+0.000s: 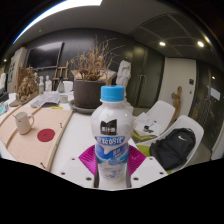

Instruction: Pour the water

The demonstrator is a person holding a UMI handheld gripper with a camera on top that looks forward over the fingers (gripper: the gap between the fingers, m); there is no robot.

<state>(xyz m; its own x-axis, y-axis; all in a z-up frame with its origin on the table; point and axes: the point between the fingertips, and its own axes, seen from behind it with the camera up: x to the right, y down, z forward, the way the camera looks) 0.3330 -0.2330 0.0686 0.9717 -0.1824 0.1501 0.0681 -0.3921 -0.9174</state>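
White table (75, 135), potted plant (92, 80) beyond. Gripper (112, 170) clamped on water bottle (112, 140), upright between both fingers, blue cap on. Mug (24, 122) well apart, to one side. Pouring not begun; uncapping, tilting remain.

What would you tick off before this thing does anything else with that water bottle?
1. Water bottle upright between the gripper's fingers: ok.
2. Blue cap off for pouring: not ok, it sits on the bottle.
3. Jaws pressing the bottle on both sides: cannot tell.
4. Something to pour into: a mug stands on the table, off to one side: ok.
5. Water inside the bottle: cannot tell, the label hides most of it.
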